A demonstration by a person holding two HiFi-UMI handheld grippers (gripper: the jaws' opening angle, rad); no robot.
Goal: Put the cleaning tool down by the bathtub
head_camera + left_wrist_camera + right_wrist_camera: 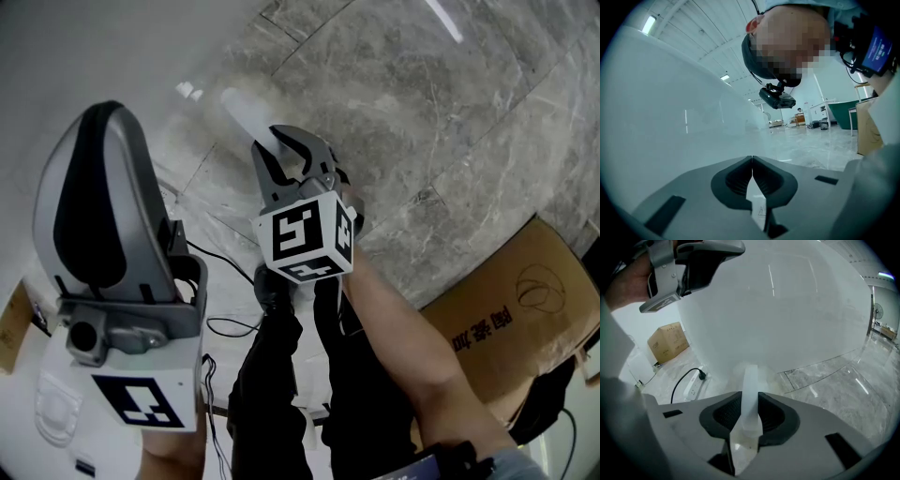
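The cleaning tool [242, 111] is a pale white stick whose far end points down toward the foot of the white bathtub [103, 47]. My right gripper [281, 150] is shut on its handle. In the right gripper view the handle [751, 380] runs out between the dark pads [723, 414] toward the tub wall [787, 310], with my right gripper [750, 401] closed round it. My left gripper [105, 111] hangs at the left over the tub side. In the left gripper view its tips [752, 160] meet with nothing between them.
Grey marble floor [422, 112] lies beyond the tub. A cardboard box [506, 319] sits at the right. A power strip with a black cable [693, 383] and another box [670, 341] lie on the floor by the tub. The person's dark legs [281, 394] stand below the grippers.
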